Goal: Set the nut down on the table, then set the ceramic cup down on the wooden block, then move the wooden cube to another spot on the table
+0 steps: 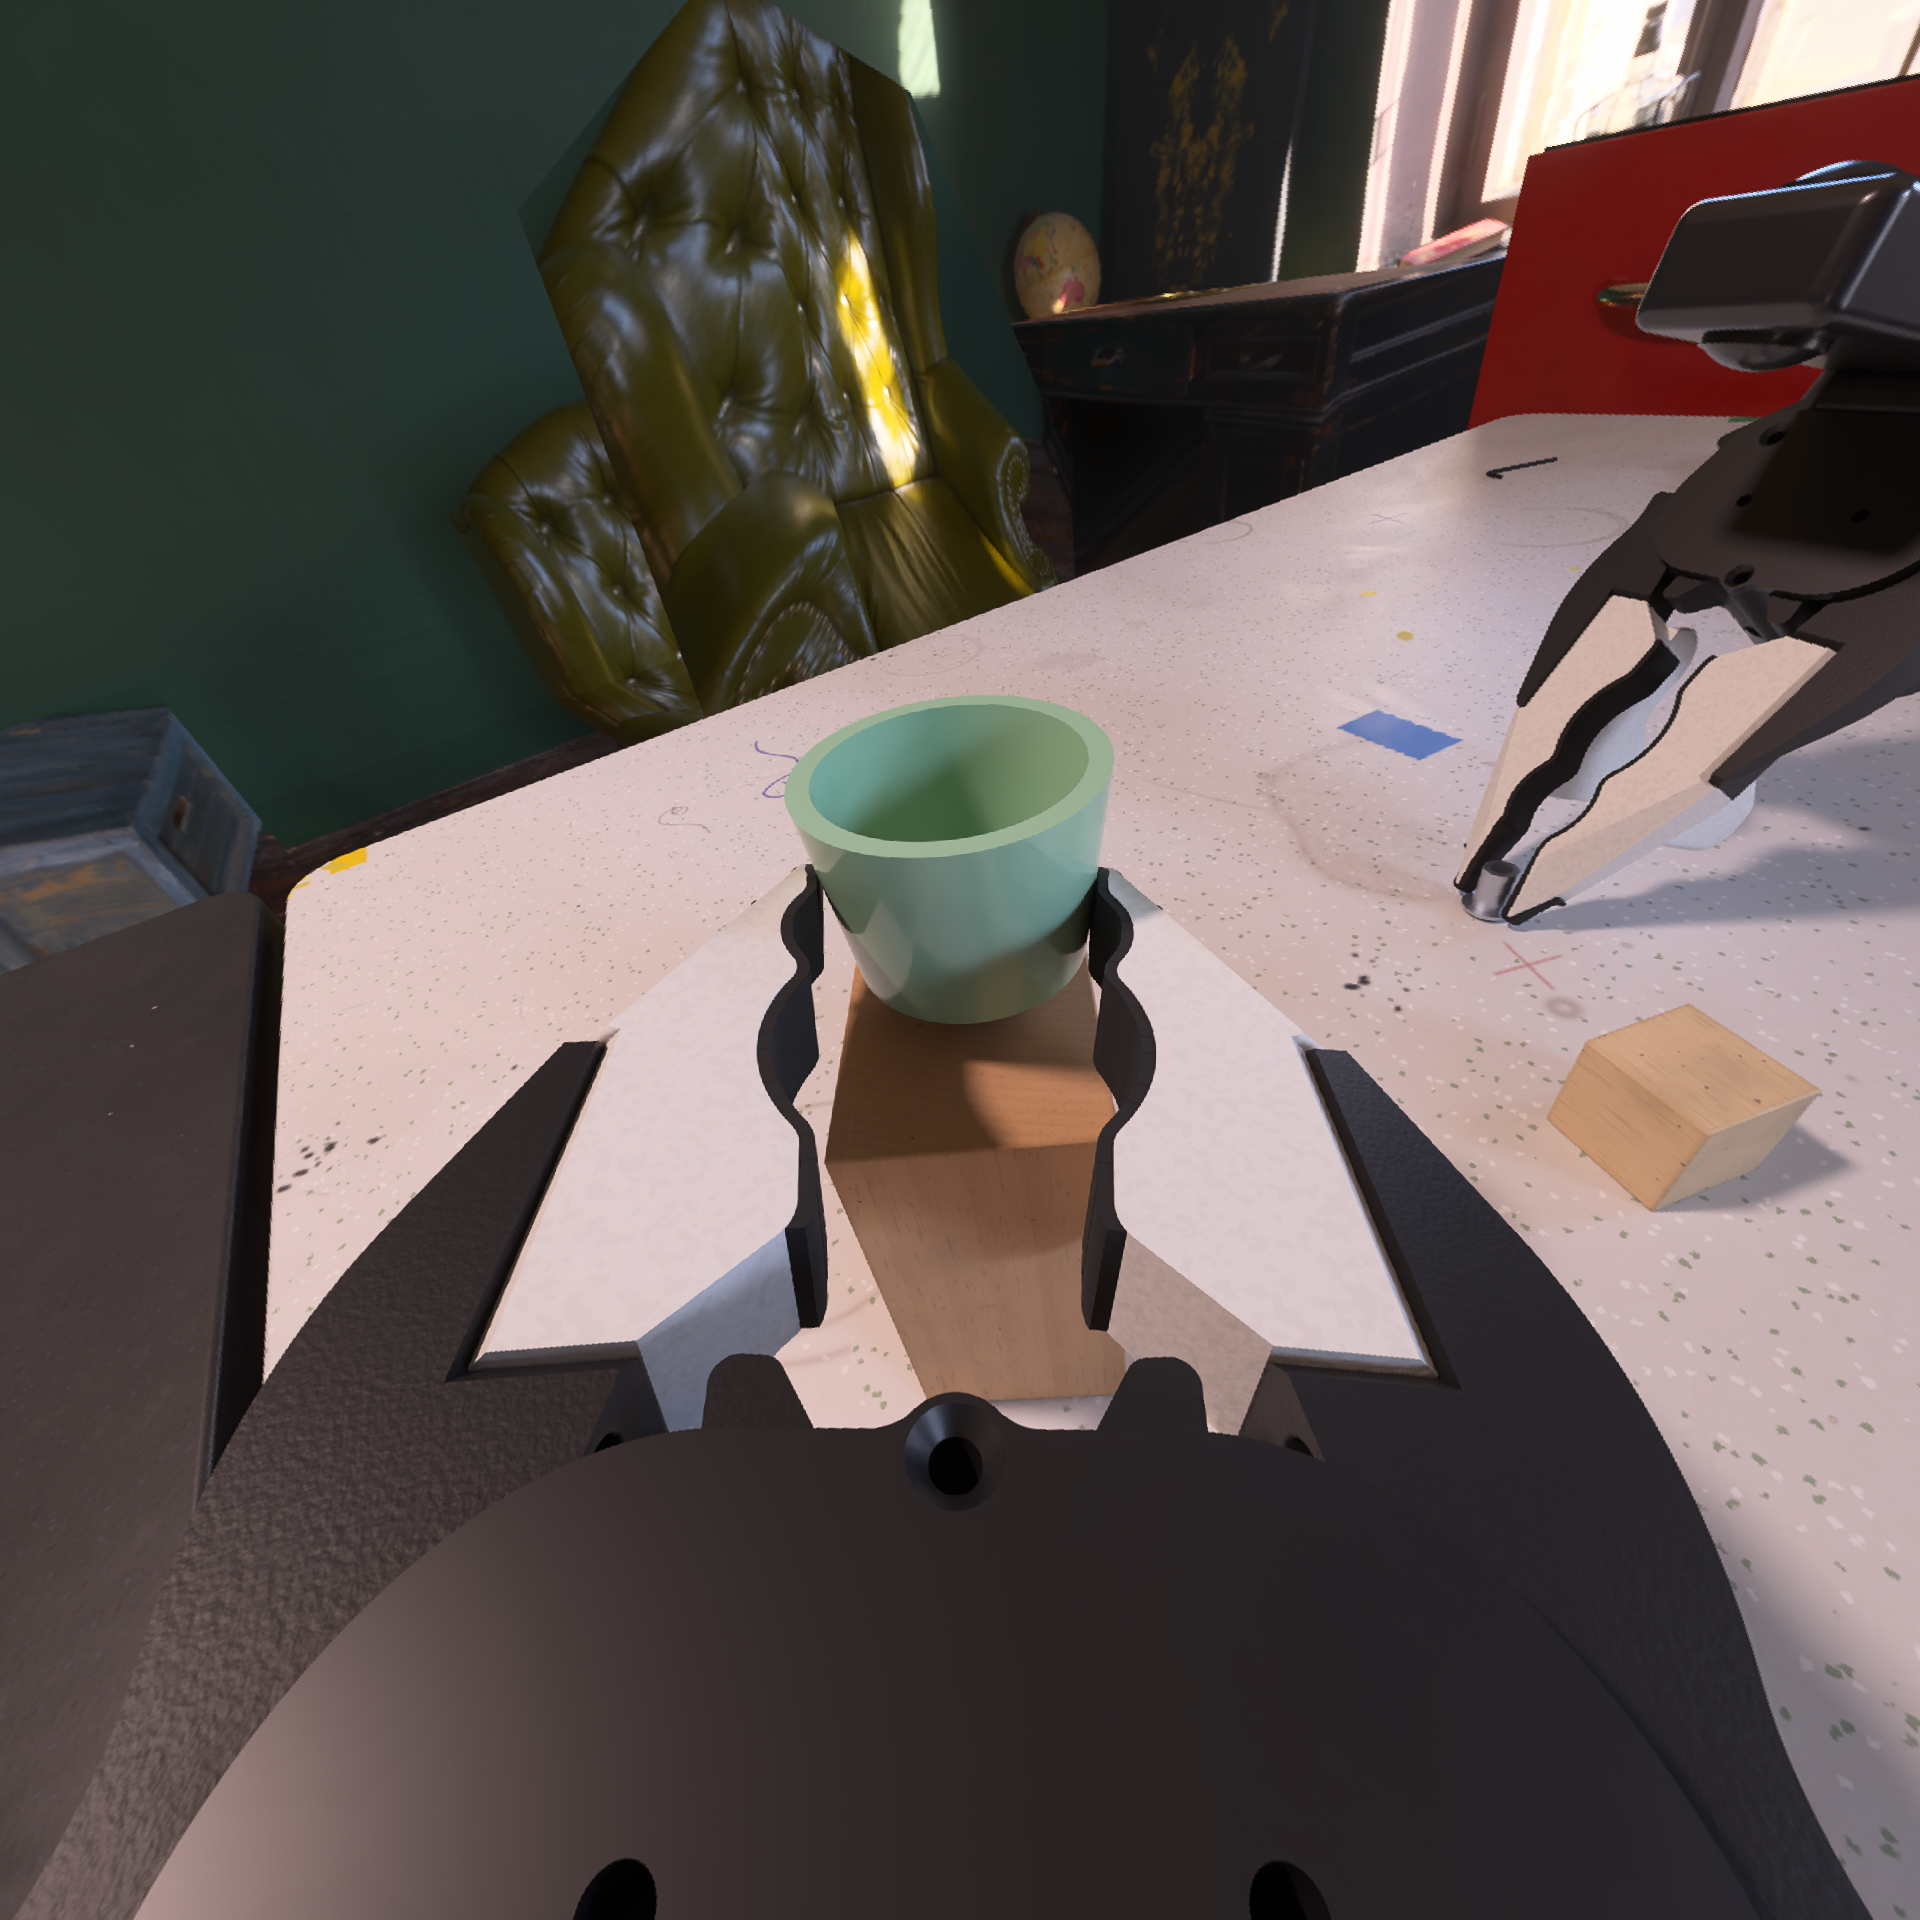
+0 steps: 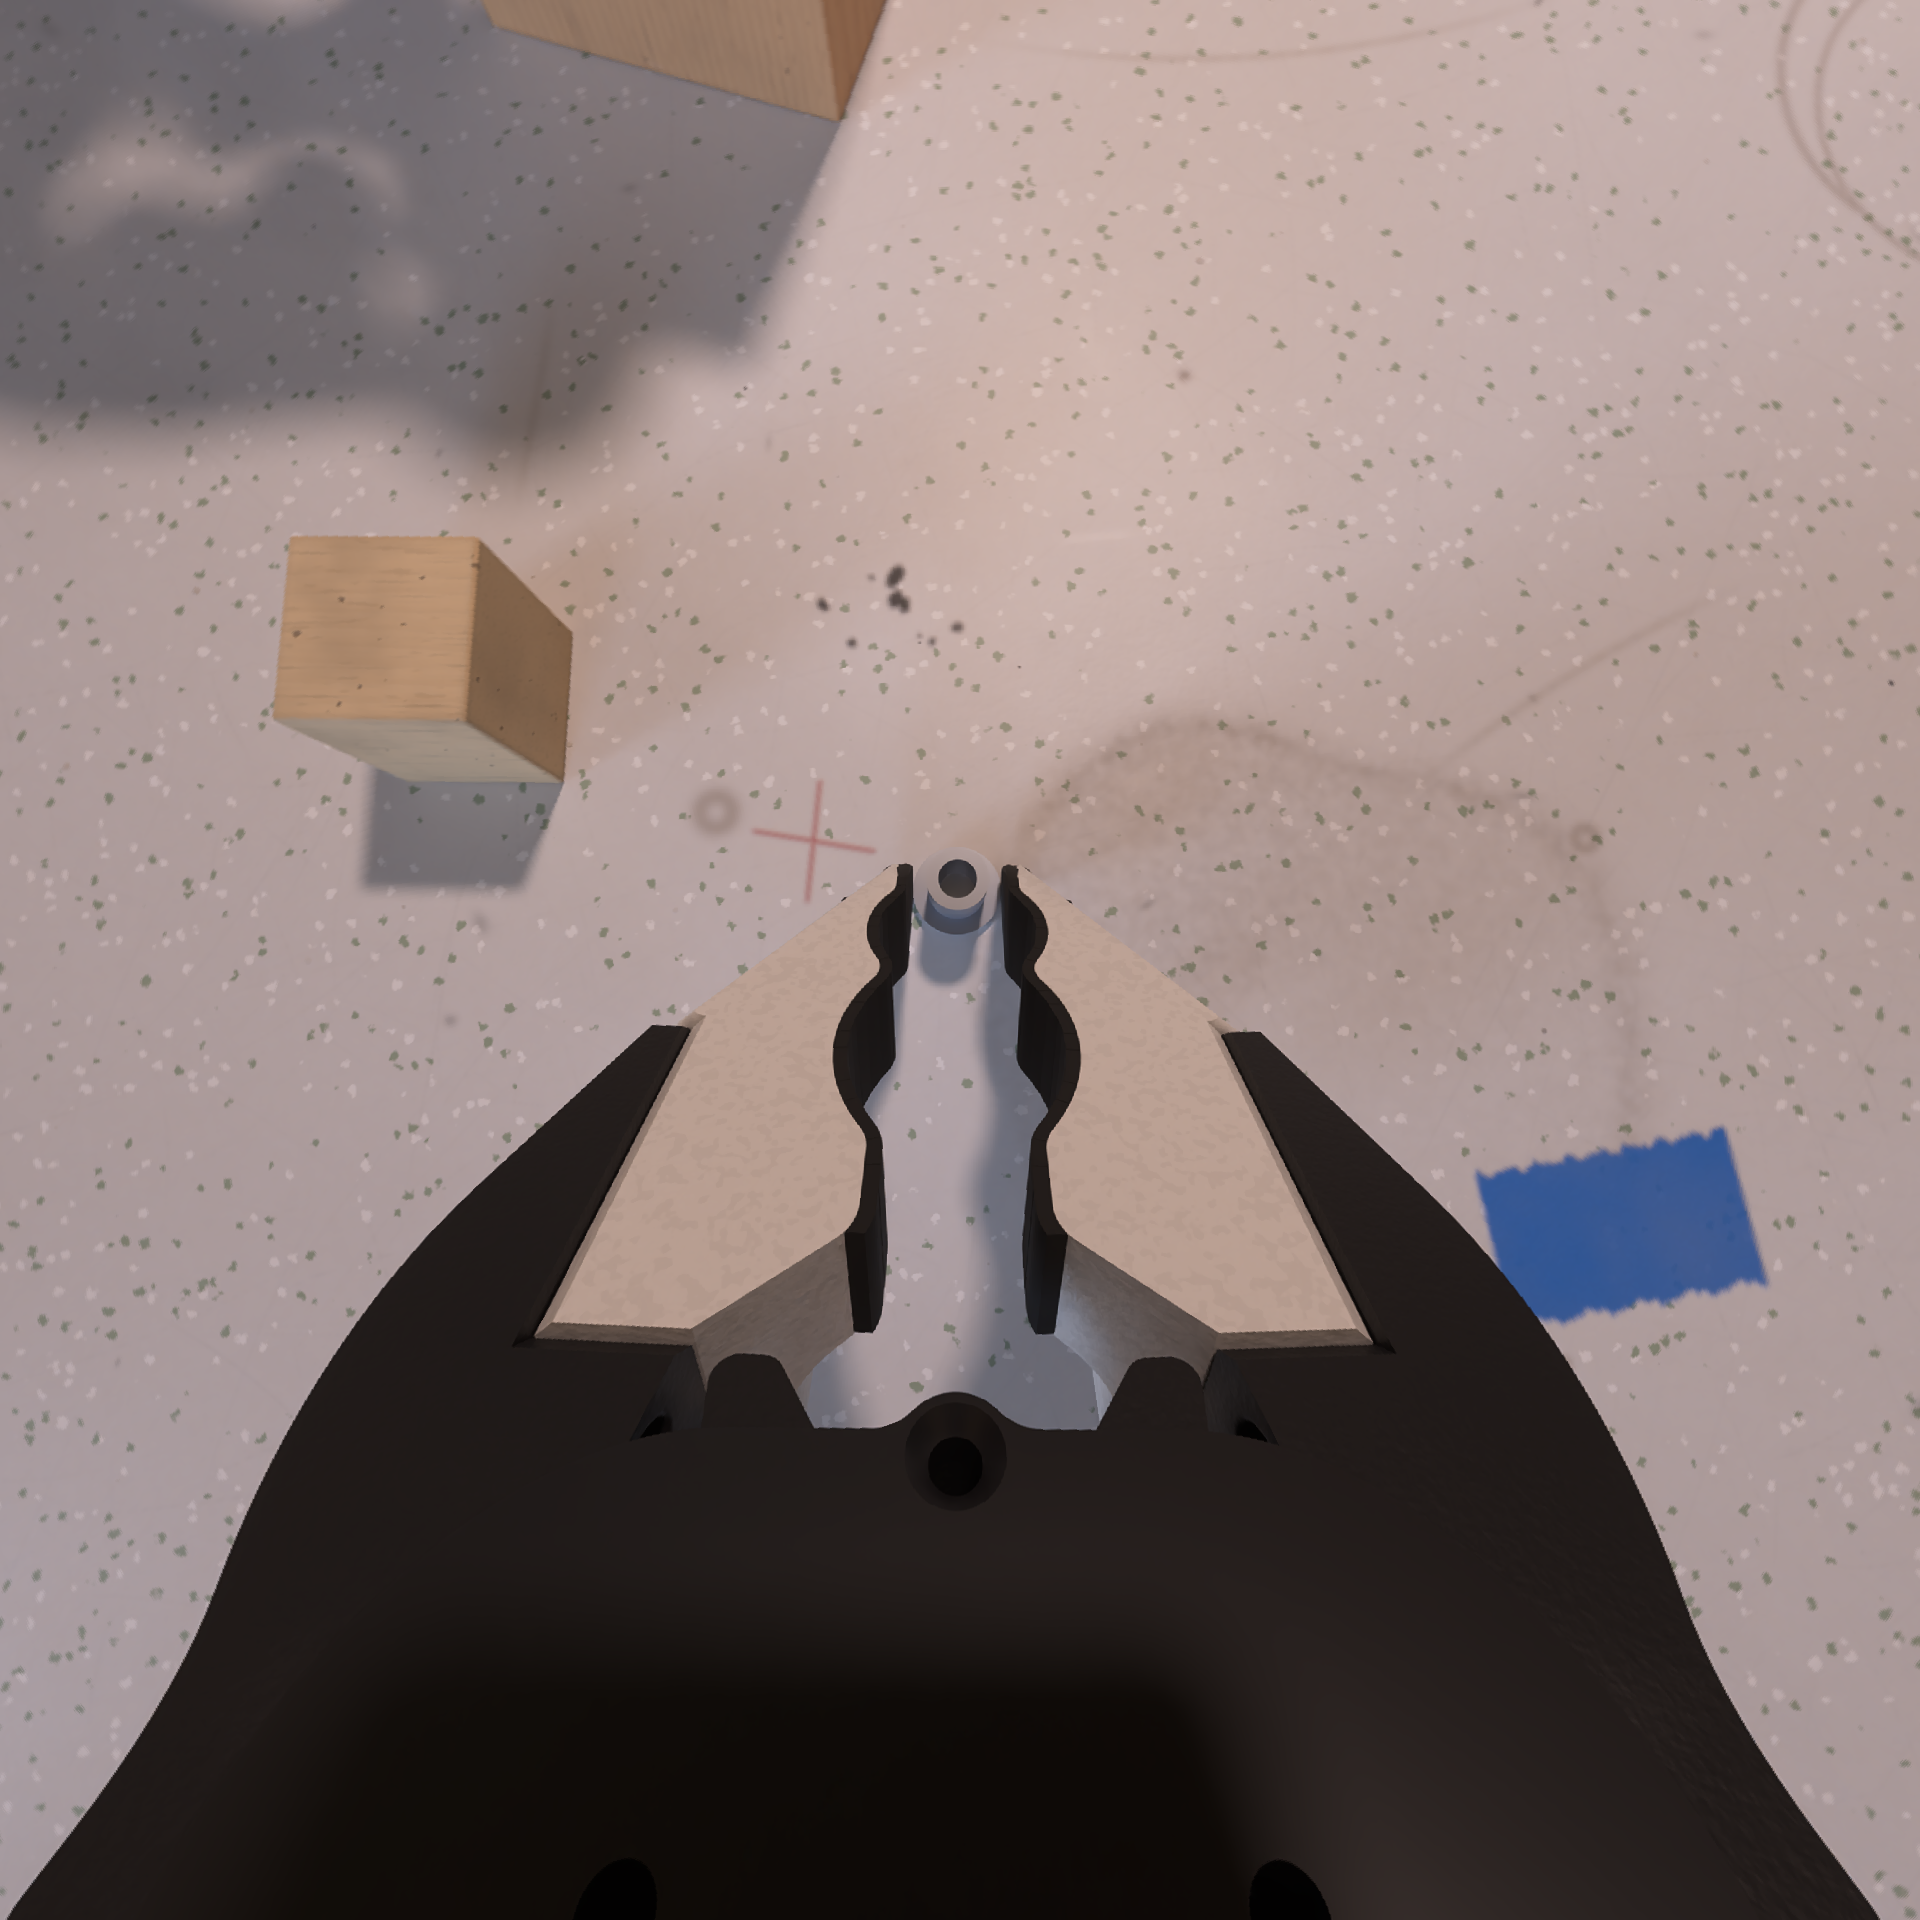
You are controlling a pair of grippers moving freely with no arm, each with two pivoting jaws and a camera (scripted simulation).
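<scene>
A green ceramic cup sits upright between the fingertips of my left gripper, which is shut on its sides. The cup's base is at the top face of a tall wooden block; I cannot tell whether they touch. My right gripper is shut on a small grey nut, held down at the table surface. The same gripper and nut show at the right of the left wrist view. A wooden cube lies on the table, left of the nut in the right wrist view.
A blue tape patch and a red cross mark are on the speckled table. The block's corner shows at the top of the right wrist view. A green armchair and a red panel stand beyond the table's far edge.
</scene>
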